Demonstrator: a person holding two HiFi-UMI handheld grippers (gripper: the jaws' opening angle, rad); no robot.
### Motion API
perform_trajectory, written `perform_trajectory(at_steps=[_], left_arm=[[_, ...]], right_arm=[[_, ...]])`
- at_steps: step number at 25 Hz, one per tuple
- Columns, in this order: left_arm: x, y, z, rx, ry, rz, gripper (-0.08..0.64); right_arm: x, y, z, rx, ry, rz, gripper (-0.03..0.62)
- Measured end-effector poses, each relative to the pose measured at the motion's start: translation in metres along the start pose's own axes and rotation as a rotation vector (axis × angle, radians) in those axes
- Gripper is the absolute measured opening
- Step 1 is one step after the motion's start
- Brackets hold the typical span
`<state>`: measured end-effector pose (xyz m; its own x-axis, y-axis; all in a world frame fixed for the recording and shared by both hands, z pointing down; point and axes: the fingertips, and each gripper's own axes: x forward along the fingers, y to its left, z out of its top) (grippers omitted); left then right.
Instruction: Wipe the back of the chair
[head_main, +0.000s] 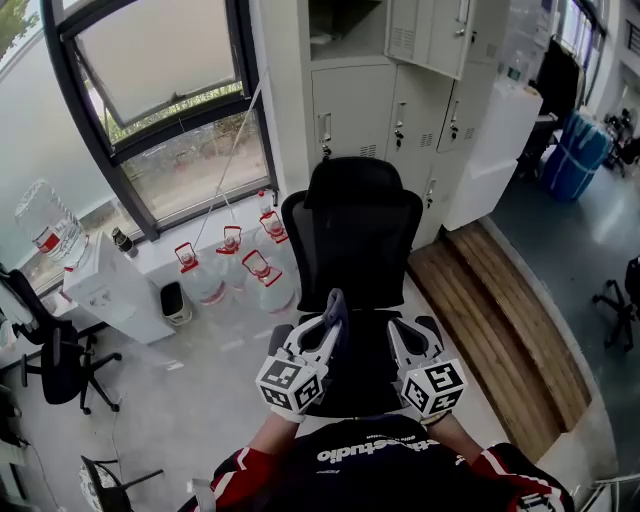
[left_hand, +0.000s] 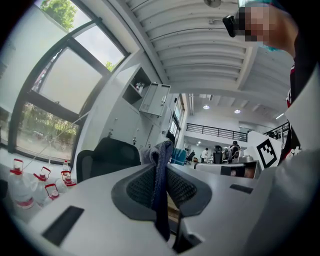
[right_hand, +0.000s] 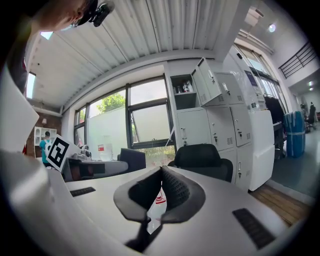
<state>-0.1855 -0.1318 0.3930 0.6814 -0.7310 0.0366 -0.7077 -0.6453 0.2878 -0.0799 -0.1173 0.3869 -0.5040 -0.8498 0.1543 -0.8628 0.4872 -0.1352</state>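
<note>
Approach: L gripper (head_main: 330, 306) pinches blue-grey cloth (left_hand: 160, 199); R gripper (right_hand: 160, 170) jaws pressed together, empty. Next: press cloth onto chair backrest (head_main: 355, 240).

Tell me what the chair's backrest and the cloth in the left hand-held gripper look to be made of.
Chair backrest: probably matte black mesh on a plastic frame, since it shows no shine, but the weave is too small to confirm.
Cloth: soft blue-grey textile, maybe microfibre. It bunches in limp folds where the left hand-held gripper clamps it.
</note>
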Motion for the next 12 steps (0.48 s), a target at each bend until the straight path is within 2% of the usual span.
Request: perform_trajectory(at_steps=[6,12], left_arm=[[0.094,-0.006,0.003,0.005,0.029,-0.114,0.060],[0.205,-0.020,-0.007,0.025,0.085,-0.245,0.060]], right_arm=[[0.022,-0.080,0.013,0.007,-0.022,-0.073,0.014],[0.029,-0.175,0.018,0.048,-0.042,-0.187,0.014]])
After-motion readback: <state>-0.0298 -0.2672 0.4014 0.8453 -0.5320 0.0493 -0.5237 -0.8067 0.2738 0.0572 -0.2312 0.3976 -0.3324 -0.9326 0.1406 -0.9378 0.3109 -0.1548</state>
